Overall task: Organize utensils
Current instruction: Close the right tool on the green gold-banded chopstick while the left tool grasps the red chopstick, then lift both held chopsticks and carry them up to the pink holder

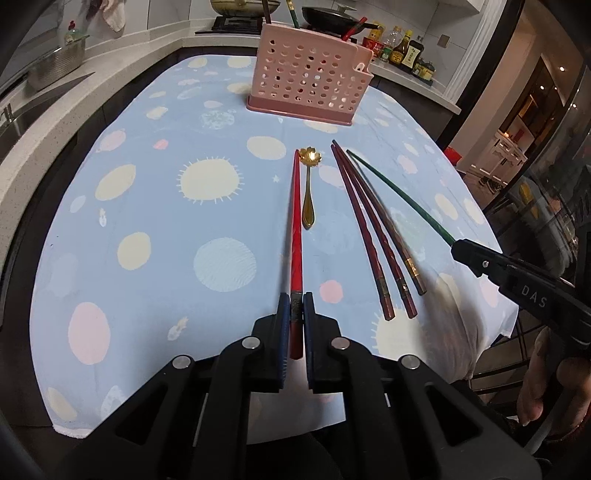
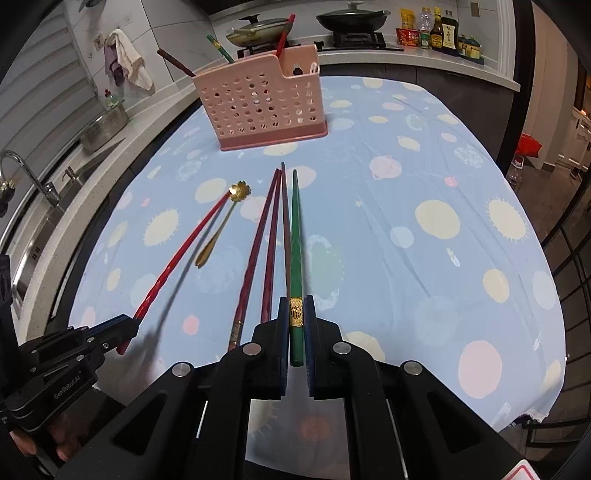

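A round tabletop (image 1: 155,155) carries a light blue cloth printed with cream, pink and pale blue dots and sun-like shapes; the cloth's white edge hangs over the near side. Toward the far side stands a pink perforated utensil holder (image 1: 308,75) on a darker pink base, with a dark brown, a green and a red chopstick already sticking out of its top.

The left gripper (image 1: 296,308) has its jaws clenched on the thick end of a red chopstick (image 1: 295,221), whose tip points toward the holder. Just beside it lies a gold spoon (image 1: 309,184) with a flower-shaped bowl, flat on the cloth. To the right, three dark red and brown chopsticks (image 1: 365,221) lie close together on the cloth, tips toward the holder.

The right gripper (image 2: 296,314) has its jaws clenched on a green chopstick (image 2: 295,236) at its gold band, the tip raised and aimed forward.

Around the tabletop runs a pale speckled kitchen counter (image 2: 406,55). On it sit a gas stove with two pans (image 2: 351,18), a row of sauce bottles (image 2: 439,33), a steel sink with a faucet (image 2: 22,173) and a metal colander (image 2: 105,125). A cloth towel (image 2: 129,59) hangs on the tiled wall.
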`<action>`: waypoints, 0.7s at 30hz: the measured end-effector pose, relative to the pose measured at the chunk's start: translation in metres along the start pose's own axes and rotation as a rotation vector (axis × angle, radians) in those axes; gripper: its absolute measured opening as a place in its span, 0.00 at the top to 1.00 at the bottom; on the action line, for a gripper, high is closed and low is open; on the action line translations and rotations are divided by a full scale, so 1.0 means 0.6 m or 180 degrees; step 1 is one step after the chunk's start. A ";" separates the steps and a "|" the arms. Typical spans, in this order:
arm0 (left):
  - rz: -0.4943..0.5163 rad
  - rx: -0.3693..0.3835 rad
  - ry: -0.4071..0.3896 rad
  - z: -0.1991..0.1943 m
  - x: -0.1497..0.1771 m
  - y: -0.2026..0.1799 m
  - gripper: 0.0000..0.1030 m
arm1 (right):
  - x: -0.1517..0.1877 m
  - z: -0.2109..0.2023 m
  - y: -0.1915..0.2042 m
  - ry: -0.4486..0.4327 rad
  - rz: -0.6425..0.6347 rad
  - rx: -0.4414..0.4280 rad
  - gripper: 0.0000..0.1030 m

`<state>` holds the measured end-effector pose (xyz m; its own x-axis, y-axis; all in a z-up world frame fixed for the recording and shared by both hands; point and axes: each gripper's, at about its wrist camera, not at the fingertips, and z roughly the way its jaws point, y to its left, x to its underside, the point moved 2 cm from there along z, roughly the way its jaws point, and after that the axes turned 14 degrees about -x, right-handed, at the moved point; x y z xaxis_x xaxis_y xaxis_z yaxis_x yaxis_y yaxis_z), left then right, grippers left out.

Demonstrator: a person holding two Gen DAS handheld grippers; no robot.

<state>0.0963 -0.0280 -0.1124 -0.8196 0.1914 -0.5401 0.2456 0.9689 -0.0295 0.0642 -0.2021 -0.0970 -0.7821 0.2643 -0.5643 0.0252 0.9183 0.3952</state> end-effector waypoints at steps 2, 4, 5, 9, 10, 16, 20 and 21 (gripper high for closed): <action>-0.0052 -0.0003 -0.0074 -0.018 -0.009 0.009 0.93 | -0.013 -0.014 0.008 -0.0083 -0.0010 -0.0039 0.93; -0.0095 -0.0017 -0.0138 -0.034 -0.021 0.017 0.93 | -0.028 -0.030 0.016 -0.0179 -0.0034 -0.0055 0.93; -0.0126 -0.0019 -0.0183 -0.043 -0.030 0.023 0.93 | -0.036 -0.038 0.019 -0.0223 -0.0042 -0.0071 0.93; -0.0213 -0.0041 -0.0379 -0.078 -0.068 0.040 0.93 | -0.068 -0.067 0.032 -0.0400 -0.0088 -0.0115 0.93; -0.0228 -0.0040 -0.0435 -0.087 -0.079 0.043 0.93 | -0.075 -0.073 0.034 -0.0435 -0.0095 -0.0121 0.93; -0.0234 -0.0074 -0.0727 -0.126 -0.143 0.051 0.93 | -0.123 -0.095 0.042 -0.0621 -0.0106 -0.0228 0.93; -0.0248 -0.0075 -0.0861 -0.136 -0.178 0.051 0.94 | -0.147 -0.097 0.043 -0.0697 -0.0132 -0.0228 0.93; -0.0255 -0.0069 -0.0901 -0.139 -0.188 0.051 0.94 | -0.151 -0.099 0.043 -0.0721 -0.0139 -0.0228 0.93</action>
<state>0.1530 -0.0066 0.0178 -0.6582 0.0656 -0.7500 0.1722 0.9829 -0.0651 0.0990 -0.2197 0.0075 -0.6218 0.2916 -0.7269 -0.0560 0.9092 0.4126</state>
